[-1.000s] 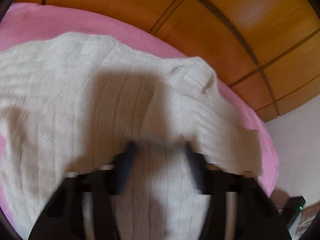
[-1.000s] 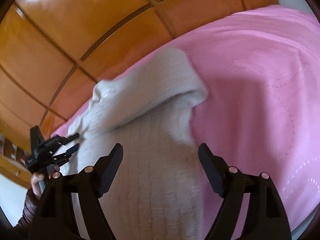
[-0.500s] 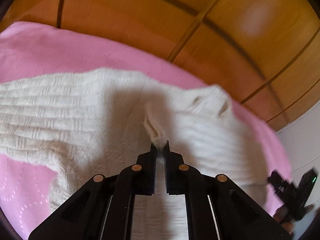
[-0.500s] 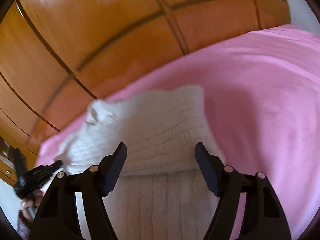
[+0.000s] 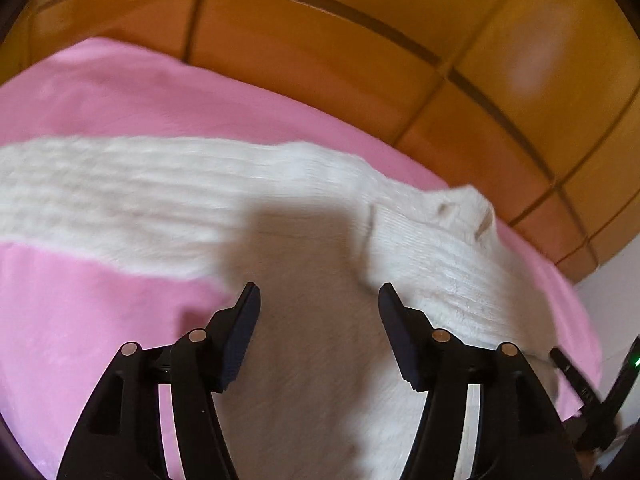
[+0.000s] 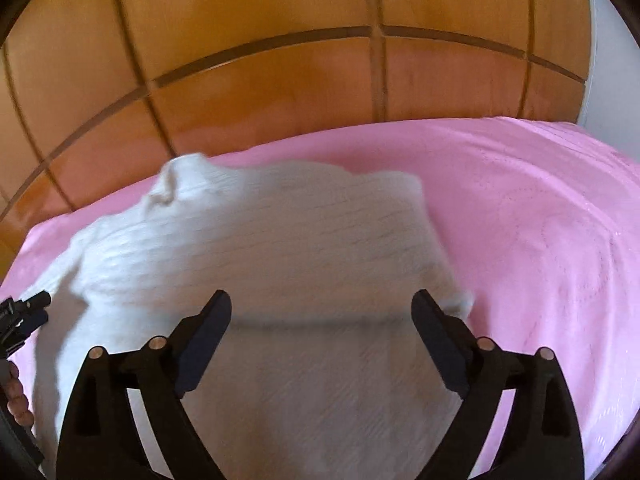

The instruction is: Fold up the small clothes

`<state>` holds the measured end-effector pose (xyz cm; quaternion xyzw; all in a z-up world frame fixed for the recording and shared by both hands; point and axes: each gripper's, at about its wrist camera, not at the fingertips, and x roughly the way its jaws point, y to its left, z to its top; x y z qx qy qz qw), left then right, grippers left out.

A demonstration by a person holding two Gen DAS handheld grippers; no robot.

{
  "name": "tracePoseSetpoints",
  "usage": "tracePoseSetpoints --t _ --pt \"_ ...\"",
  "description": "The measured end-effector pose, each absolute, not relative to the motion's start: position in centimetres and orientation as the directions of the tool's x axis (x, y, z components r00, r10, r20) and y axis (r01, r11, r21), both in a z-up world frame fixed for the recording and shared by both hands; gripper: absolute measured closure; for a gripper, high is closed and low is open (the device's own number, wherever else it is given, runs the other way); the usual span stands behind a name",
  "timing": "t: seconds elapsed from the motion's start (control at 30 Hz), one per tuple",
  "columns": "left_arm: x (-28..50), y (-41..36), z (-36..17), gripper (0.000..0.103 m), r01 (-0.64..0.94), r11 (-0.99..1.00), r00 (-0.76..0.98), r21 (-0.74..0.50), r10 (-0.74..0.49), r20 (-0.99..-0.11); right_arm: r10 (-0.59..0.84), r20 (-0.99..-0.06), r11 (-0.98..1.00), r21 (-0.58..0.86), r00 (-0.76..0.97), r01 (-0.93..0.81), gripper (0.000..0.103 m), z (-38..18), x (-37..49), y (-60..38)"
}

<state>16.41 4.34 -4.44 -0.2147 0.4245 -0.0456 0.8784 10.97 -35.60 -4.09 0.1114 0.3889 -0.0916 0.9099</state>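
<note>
- A cream knitted sweater (image 5: 304, 248) lay spread on the pink bed cover (image 5: 100, 320), directly ahead of and beneath both pairs of fingers.
- The left gripper (image 5: 319, 300) hung over the garment with its jaws opening; nothing was pinched between them, only knit showing through the gap below.
- Off its left finger (image 5: 240, 332), one sleeve (image 5: 100, 200) stretched straight out across the cover, not yet folded in.
- Ahead of its right finger the collar (image 5: 460, 208) stood up in a small bunch, with the wooden headboard (image 5: 320, 40) beyond.
- The right gripper (image 6: 321, 308) also had its jaws opening, standing very wide, with no cloth between them.
- In the right wrist view a band of knit (image 6: 288, 232) lay across the body just ahead of the fingertips, ending at a squared edge past the right finger (image 6: 440, 340); I judged this to be the other sleeve already folded inward, though blur made the layers hard to separate.
- At the far left of that view the left gripper (image 6: 24, 316) and part of a hand (image 6: 18, 400) showed beside the garment's edge.
- Judged progress: roughly one side fold done. Left to do: bring in the outstretched sleeve, then fold the body over itself.
</note>
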Motion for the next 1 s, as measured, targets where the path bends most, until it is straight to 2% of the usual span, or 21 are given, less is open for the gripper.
tracePoseSetpoints --t 0.07,0.17,0.23,0.47,0.67,0.73,0.77,0.8,0.83,0.9,1.0 --pt "14.6 7.0 -4.1 0.043 -0.152 0.892 0.656 -0.426 -0.231 -0.718 -0.062 -0.731 0.969 0.118 0.679 0.216 0.008 -4.3 10.0 -33.8" --pt "12.0 11.9 -4.0 0.042 -0.234 0.840 0.683 -0.490 -0.217 -0.698 -0.070 -0.767 0.991 0.022 0.638 0.134 0.002 -6.5 8.9 -30.2" --pt "10.5 15.0 -4.4 0.035 -0.299 0.799 0.698 -0.522 -0.189 -0.690 -0.104 -0.771 0.990 -0.020 0.628 0.139 0.002 -7.9 8.6 -29.0" --pt "6.4 27.4 -5.5 0.034 -0.560 0.608 0.705 -0.562 -0.006 -0.709 -0.122 -0.756 0.983 0.000 0.643 0.185 0.002 -8.4 8.3 -29.1" --pt "6.1 35.1 -6.4 0.034 -0.631 0.398 0.732 -0.666 0.020 -0.681 -0.115 -0.751 0.983 0.010 0.650 0.185 0.002 -8.3 8.1 -29.2" --pt "6.9 36.4 -7.0 0.043 -0.625 0.359 0.743 -0.693 0.002 -0.669 -0.117 -0.750 0.983 0.008 0.651 0.185 0.002 -8.3 8.1 -29.2" --pt "7.3 36.9 -7.2 0.052 -0.630 0.350 0.738 -0.693 -0.005 -0.674 -0.118 -0.749 0.983 0.007 0.652 0.186 0.002 -8.3 8.0 -29.2" --pt "7.8 37.5 -7.4 0.063 -0.644 0.336 0.730 -0.688 -0.001 -0.684 -0.119 -0.748 0.983 0.006 0.652 0.186 0.002 -8.3 8.0 -29.1" --pt "8.1 38.0 -7.5 0.070 -0.645 0.336 0.729 -0.687 0.000 -0.684 -0.119 -0.748 0.983 0.006 0.653 0.186 0.002 -8.3 8.0 -29.1" --pt "9.3 38.2 -7.4 0.097 -0.650 0.374 0.713 -0.662 0.000 -0.701 -0.121 -0.747 0.982 0.004 0.653 0.187 0.002 -8.3 8.0 -29.1" --pt "9.3 38.0 -5.2 0.098 -0.607 0.445 0.741 -0.659 0.016 -0.671 -0.127 -0.747 0.982 -0.003 0.652 0.188 0.002 -8.4 7.9 -29.0"
